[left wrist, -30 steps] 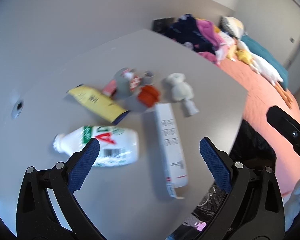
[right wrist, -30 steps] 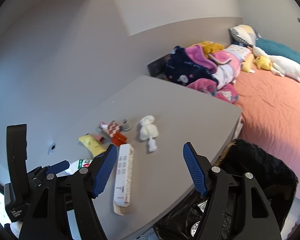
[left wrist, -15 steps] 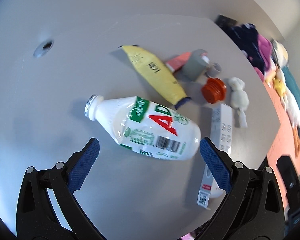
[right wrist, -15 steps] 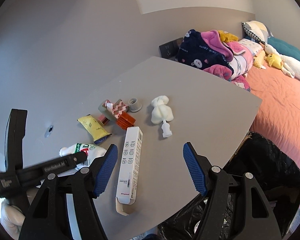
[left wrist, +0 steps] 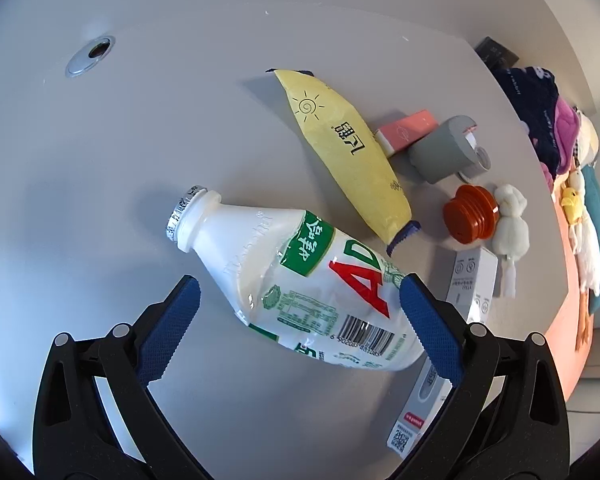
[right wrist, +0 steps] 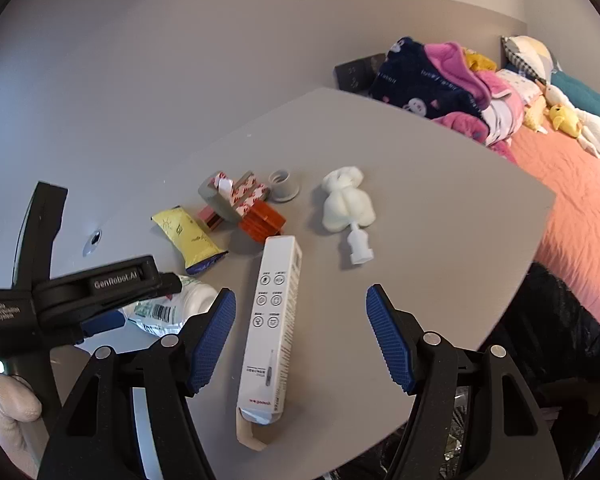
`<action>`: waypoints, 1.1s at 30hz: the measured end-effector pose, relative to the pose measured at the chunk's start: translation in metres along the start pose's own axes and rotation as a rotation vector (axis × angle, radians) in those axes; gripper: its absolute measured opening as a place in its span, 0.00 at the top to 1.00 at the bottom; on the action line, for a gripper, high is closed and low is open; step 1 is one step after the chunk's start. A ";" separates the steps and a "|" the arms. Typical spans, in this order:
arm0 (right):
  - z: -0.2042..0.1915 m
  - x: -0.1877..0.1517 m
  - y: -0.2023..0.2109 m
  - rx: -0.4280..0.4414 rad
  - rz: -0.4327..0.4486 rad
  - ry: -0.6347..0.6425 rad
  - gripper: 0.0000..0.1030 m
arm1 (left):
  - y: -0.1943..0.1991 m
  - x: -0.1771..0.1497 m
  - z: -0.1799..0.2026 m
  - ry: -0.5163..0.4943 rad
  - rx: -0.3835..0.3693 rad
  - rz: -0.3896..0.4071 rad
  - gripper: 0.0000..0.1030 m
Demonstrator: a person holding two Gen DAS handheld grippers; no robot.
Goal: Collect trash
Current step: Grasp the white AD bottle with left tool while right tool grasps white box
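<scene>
The left hand-held gripper point(left wrist: 297, 322), black-framed with blue ribbed pads, points steeply down, its jaws spread wide, one pad clear on one side of the gap and the other pad seeming to touch what lies between them. The right hand-held gripper point(right wrist: 300, 338), of the same black and blue make, tilts down less steeply with its jaws also apart and nothing pressed between the pads. Seen from the right wrist, the left one sits just beside its left finger, with a pale gloved hand point(right wrist: 9, 400) gripping its handle.
</scene>
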State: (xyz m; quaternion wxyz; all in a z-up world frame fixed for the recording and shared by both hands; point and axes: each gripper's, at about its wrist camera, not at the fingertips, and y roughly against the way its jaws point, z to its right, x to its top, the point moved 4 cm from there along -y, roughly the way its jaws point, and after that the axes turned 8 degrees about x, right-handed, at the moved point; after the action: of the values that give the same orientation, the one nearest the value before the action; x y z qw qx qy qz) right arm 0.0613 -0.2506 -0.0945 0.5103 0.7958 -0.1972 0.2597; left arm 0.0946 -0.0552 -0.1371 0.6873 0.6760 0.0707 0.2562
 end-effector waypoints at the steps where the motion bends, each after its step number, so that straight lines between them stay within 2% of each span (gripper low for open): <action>1: -0.002 0.000 -0.004 0.000 -0.007 0.003 0.33 | -0.001 0.001 0.000 0.007 0.001 -0.004 0.08; 6: -0.008 -0.002 -0.024 -0.001 -0.043 0.013 0.33 | -0.012 0.005 0.002 0.021 -0.012 -0.055 0.20; 10: -0.009 -0.004 -0.037 -0.010 -0.070 0.020 0.35 | -0.013 0.009 0.005 0.004 0.010 -0.039 0.32; 15: -0.006 -0.008 -0.053 -0.011 -0.118 0.013 0.48 | -0.014 0.016 0.005 -0.018 0.004 -0.025 0.33; 20: -0.005 -0.012 -0.067 0.011 -0.160 -0.001 0.68 | -0.015 0.020 0.000 -0.049 -0.018 -0.015 0.33; 25: -0.006 -0.012 -0.069 0.007 -0.163 0.001 0.72 | -0.017 0.022 -0.002 -0.073 -0.038 0.000 0.34; 28: -0.004 -0.011 -0.067 0.015 -0.162 -0.022 0.73 | -0.015 0.023 -0.008 -0.084 -0.075 0.006 0.34; 33: -0.005 -0.005 -0.055 0.022 -0.129 -0.034 0.73 | -0.006 0.023 -0.008 -0.111 -0.107 0.043 0.35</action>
State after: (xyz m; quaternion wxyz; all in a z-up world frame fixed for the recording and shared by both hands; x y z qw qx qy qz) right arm 0.0877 -0.2237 -0.1350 0.5140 0.8166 -0.1514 0.2149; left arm 0.1118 -0.0374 -0.1380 0.7195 0.6529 0.0039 0.2364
